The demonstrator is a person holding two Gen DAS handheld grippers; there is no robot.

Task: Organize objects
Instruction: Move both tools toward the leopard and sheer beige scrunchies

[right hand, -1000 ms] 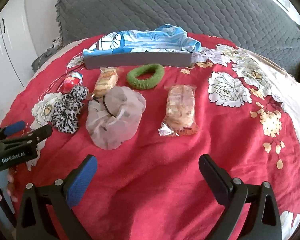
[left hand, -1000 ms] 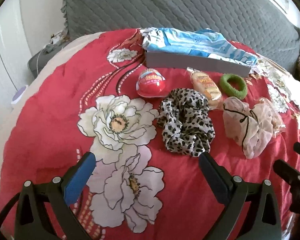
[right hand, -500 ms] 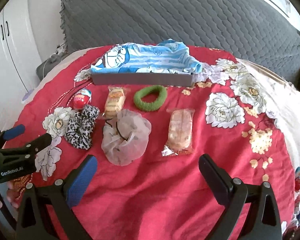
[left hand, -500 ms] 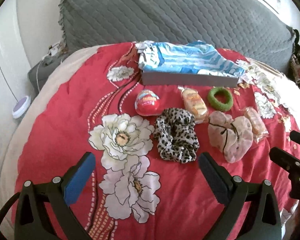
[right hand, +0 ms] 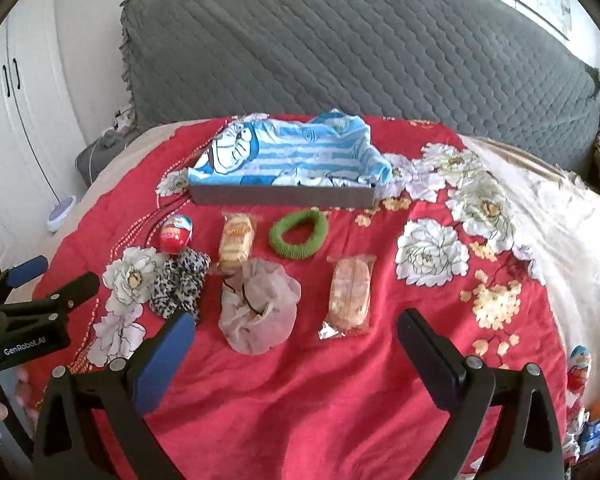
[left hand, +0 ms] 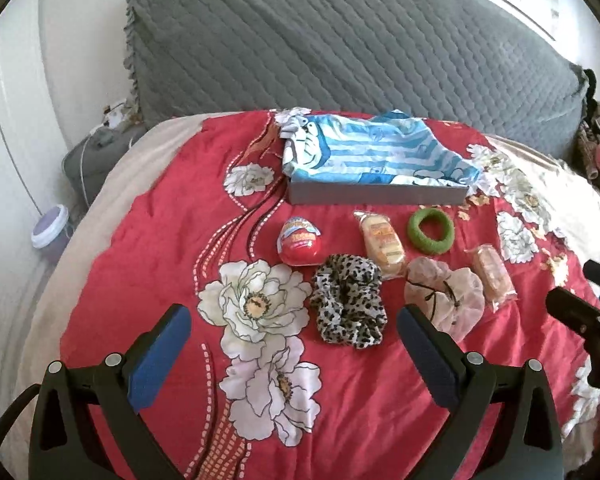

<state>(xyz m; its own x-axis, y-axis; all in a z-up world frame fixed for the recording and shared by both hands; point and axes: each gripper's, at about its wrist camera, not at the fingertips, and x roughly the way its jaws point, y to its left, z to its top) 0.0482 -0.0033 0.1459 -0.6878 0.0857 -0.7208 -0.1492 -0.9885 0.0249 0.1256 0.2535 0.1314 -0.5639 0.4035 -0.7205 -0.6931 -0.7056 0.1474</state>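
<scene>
Red floral bedspread (left hand: pixel 148 248) carries my clutter: leopard scrunchie (left hand: pixel 350 304), green ring (left hand: pixel 431 231) and snack packs (right hand: pixel 350 292) lie before the grey box (right hand: pixel 284 196). Both my left tool (left hand: pixel 290 344) and right tool (right hand: pixel 296 344) hover spread wide, empty.

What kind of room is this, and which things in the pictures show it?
Most likely a bedroom. The items lie on a red flowered bedspread over what looks like a bed, a grey quilted headboard cover rises behind it, and white cupboard doors stand at the left.
</scene>
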